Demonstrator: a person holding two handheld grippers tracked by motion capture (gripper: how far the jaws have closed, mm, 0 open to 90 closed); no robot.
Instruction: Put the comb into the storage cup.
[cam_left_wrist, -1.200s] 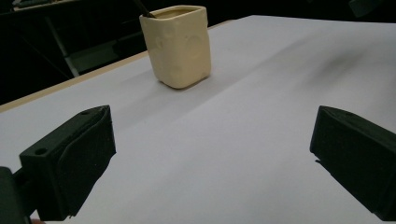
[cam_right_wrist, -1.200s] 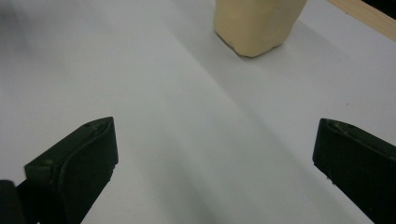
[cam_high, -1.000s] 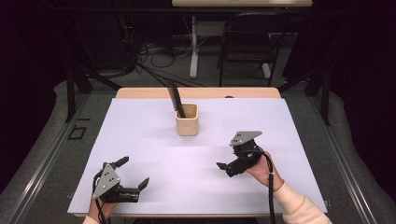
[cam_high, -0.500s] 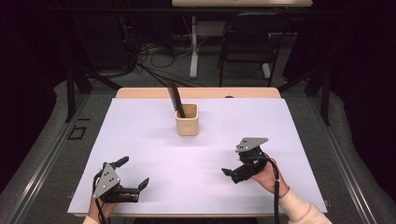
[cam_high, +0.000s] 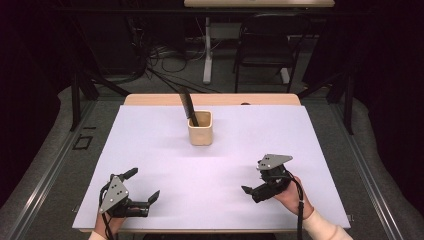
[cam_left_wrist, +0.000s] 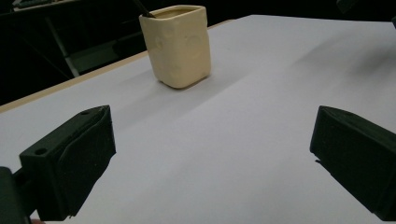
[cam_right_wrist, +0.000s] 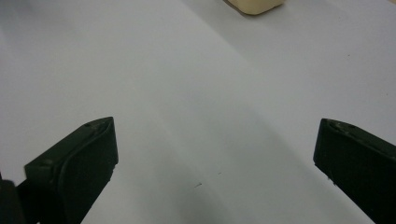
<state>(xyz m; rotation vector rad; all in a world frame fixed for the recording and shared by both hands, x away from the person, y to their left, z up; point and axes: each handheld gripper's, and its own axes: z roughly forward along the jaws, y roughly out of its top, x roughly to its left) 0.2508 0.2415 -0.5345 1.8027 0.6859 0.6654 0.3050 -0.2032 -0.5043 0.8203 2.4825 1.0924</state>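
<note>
Both the left tool (cam_high: 142, 186) and the right tool (cam_high: 254, 183) gape wide, holding nothing, low over the smooth white desk (cam_high: 165, 150). Well beyond them stands a cream, rounded-square cup (cam_high: 200, 128), a dark flat stick (cam_high: 188, 107) leaning out.

Cream cup (cam_high: 201, 129) on white table (cam_high: 150, 145)

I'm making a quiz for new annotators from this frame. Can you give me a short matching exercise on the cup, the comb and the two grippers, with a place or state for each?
Things:
1. cream cup
2. black comb
3. left gripper
4. right gripper

Descriptions:
A. stands inside the cup, leaning, its top above the rim
B. open, at the near right of the white table
C. upright near the table's far middle
D. open, at the near left of the table

Pairs: 1-C, 2-A, 3-D, 4-B
</note>
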